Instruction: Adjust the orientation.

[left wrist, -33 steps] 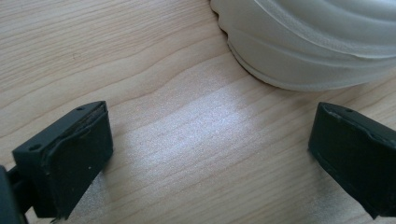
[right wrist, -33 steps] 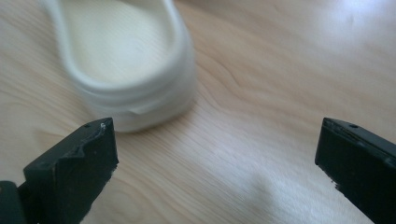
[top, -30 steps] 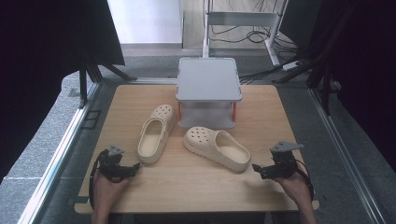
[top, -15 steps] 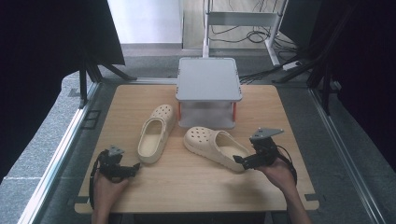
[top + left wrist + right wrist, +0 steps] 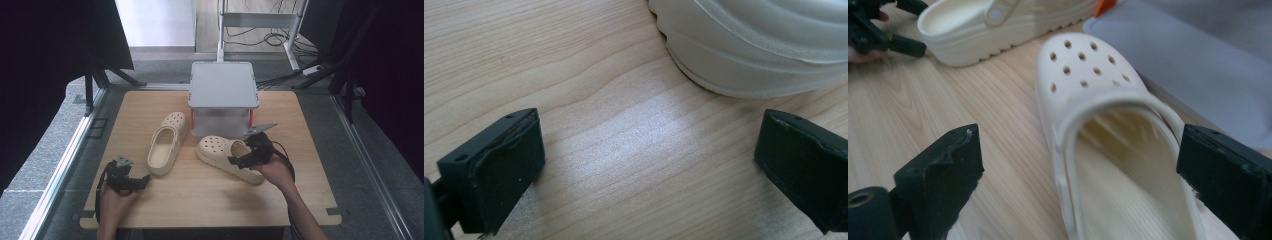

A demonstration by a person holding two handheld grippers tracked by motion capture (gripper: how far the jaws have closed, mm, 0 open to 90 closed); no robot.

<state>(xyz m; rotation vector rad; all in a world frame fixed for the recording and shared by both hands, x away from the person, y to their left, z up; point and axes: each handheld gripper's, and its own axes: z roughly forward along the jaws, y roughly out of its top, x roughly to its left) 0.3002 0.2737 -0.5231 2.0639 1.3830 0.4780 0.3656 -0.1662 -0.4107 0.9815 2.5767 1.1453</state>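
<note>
Jaws of the right gripper (image 5: 239,161) stand wide apart, having just closed in a little, one to each side of the heel opening of a cream clog (image 5: 228,156); in the right gripper view the pads (image 5: 945,172) are not yet pressing on it. This clog lies on the bench (image 5: 200,200) just in front of a grey lidded box (image 5: 222,97), its perforated toe pointing left. The left gripper (image 5: 134,181) rests near the bench's front left corner, jaws open over bare wood with nothing between them, just short of the heel of the second clog (image 5: 166,142). Count: two clogs, two grippers, one box.
</note>
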